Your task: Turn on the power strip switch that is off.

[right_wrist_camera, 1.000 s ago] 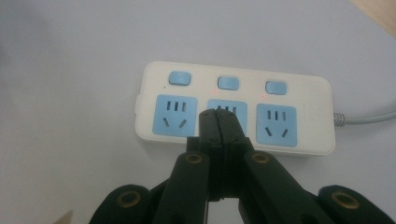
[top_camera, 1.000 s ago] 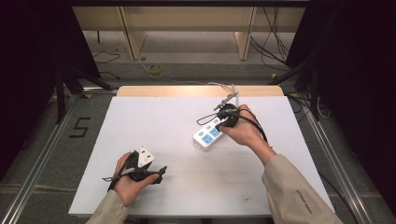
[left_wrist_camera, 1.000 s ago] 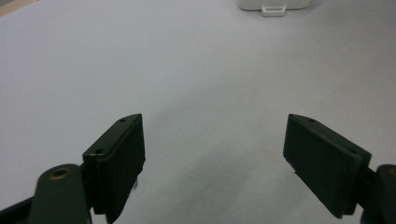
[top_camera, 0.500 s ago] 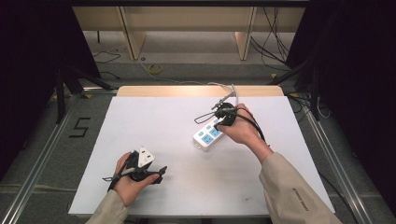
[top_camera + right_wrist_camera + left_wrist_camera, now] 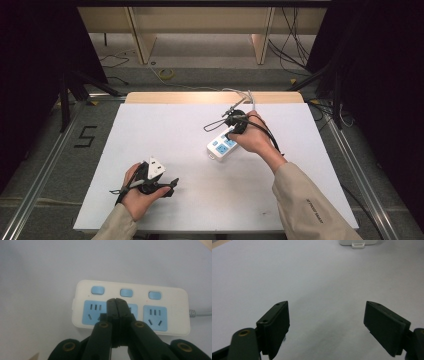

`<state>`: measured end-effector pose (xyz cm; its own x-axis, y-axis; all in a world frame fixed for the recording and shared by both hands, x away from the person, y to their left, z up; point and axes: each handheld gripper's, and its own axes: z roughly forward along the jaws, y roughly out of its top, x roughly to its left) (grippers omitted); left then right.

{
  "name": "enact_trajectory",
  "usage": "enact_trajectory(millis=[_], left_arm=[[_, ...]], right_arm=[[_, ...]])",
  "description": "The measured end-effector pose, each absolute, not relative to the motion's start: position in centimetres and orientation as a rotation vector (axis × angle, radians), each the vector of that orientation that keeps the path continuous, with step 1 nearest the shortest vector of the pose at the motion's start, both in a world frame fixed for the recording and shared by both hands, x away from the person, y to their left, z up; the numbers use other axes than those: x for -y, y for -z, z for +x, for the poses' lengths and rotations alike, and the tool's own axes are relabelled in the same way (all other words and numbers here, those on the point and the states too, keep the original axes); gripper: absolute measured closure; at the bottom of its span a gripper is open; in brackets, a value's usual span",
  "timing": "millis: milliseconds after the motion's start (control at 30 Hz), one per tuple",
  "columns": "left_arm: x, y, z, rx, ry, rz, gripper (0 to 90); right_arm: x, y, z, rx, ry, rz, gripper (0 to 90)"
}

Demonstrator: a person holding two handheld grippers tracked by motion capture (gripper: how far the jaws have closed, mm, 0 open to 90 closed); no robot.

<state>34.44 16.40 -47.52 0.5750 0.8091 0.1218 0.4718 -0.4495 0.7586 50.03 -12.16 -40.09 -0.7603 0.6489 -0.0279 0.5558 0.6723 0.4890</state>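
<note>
A white power strip [image 5: 220, 148] [image 5: 175, 322] with three blue sockets and three blue buttons lies right of the table's middle. Its white cable [image 5: 250, 97] [image 5: 200, 313] runs off toward the far edge. My right gripper [image 5: 232, 131] [image 5: 116, 301] is shut with nothing between its jaws. Its tips are over the middle socket, just below the middle button [image 5: 126, 292]; I cannot tell if they touch the strip. My left gripper [image 5: 169, 186] [image 5: 327, 325] rests near the front left, jaws wide open and empty, pointing at the strip's near end [image 5: 358, 243].
The white table top [image 5: 165, 130] has a wooden strip along its far edge [image 5: 200, 97]. Metal rails run beside the table on both sides. A "5" mark [image 5: 86, 136] is on the floor at the left, and cables lie on the floor behind.
My right gripper has shifted slightly to the left over the power strip. The left hand has stayed where it was.
</note>
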Motion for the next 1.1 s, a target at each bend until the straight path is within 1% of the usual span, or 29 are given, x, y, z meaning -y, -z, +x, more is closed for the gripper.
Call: enact_trajectory(millis=[1100], left_arm=[[-16.4,47.5,34.5,-1.013,-0.630,2.118,20.5]], right_arm=[[9.9,41.2,51.2,-2.704,-0.670,0.979,90.0]])
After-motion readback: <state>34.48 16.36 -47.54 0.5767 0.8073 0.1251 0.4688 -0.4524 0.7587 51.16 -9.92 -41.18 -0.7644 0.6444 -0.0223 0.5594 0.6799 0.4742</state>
